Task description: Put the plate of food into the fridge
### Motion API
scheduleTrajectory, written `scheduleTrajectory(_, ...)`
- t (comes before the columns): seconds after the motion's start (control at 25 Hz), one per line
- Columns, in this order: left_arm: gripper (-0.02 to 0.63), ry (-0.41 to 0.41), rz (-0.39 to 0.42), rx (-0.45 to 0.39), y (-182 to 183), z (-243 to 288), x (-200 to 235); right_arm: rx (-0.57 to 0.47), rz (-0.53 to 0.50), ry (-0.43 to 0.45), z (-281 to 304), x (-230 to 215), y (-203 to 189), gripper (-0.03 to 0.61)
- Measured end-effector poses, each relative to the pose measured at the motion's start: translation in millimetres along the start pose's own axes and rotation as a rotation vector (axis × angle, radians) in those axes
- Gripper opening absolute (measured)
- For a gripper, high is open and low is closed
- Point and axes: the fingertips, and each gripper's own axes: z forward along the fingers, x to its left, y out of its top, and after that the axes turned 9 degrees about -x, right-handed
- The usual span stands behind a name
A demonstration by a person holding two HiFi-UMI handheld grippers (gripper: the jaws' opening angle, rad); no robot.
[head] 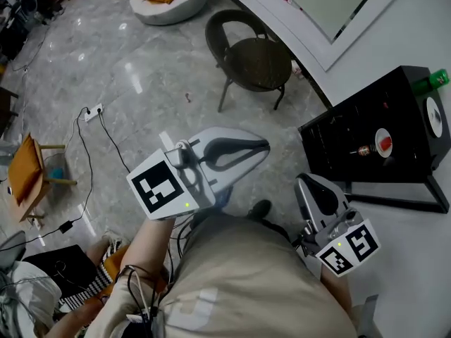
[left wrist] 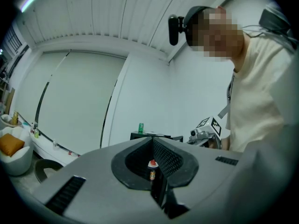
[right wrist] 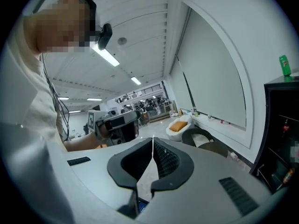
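Plate of food is not plainly in sight. The likeliest candidate is a flat white round disc (head: 435, 116) lying on the top of the black box-shaped fridge (head: 366, 129), partly cut off by the picture's edge, so I cannot tell whether food is on it. If that is the plate, I would expect a stiff, breakable dish with a smooth, slippery rim and loose contents. It would be best taken by the rim on opposite sides and kept level.

One such disc shows. One green can (head: 437, 78) stands upright at the far corner of the same top, apart from the disc. Behind the fridge's dark front, one small red-capped bottle (head: 364, 149) shows.

Left gripper (left wrist: 152, 143) and right gripper (right wrist: 153, 143) — two in all — each have their jaws pressed together on nothing, well short of the fridge. One dark wicker chair (head: 254, 58) stands on the grey marble floor (head: 127, 69) beyond.
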Motion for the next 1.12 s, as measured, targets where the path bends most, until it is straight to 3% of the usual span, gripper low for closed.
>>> scheduleTrajectory(1.12, 0.018, -0.085, 0.039, 0.116, -46, 190, -75, -0.08, 0.082, -0.056, -133, -146, 24, 0.021)
